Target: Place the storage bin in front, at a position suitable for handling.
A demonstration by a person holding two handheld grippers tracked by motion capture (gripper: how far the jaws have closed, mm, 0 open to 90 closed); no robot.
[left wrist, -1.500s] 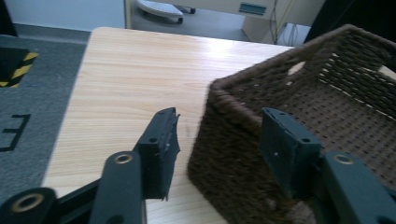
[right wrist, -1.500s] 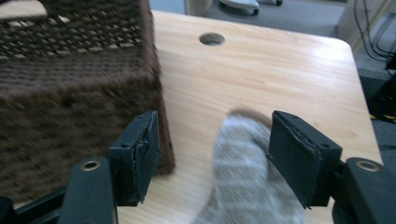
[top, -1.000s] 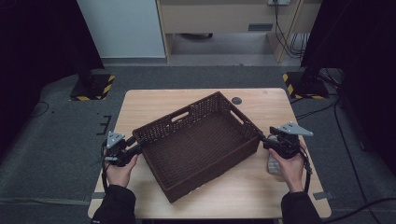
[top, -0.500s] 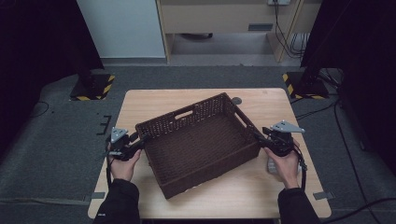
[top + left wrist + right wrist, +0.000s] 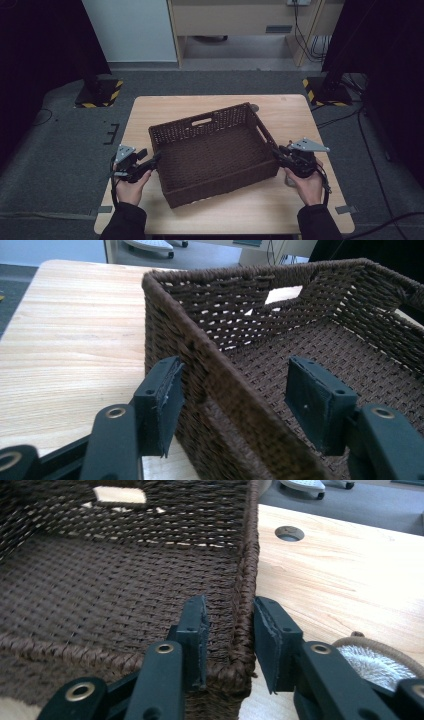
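Sitting skewed on the worktop [image 5: 300, 120], the wicker basket [image 5: 215, 150] spans the gap between both hands, its long axis running from the person's near left to the far right, so each short end wall faces one gripper. Its far long wall carries a handle cut-out [image 5: 201, 121], and the inside looks empty.

The left gripper [image 5: 154, 161] straddles the left end wall near its corner; in the left gripper view one pad sits close outside the weave and the other stands well clear over the basket floor, so the jaws are apart and have just been opening, with the wall between them but not pinched. The right gripper [image 5: 276, 151] straddles the opposite end wall, one pad [image 5: 196, 625] inside and one outside; its jaws have just been closing, yet slim gaps show on both sides of the rim, so it is not clamped. A small round woven object [image 5: 372, 660] lies on the worktop just beside that gripper.

Both hands are equally near; whatever follows likely depends on the right grip seating on the rim
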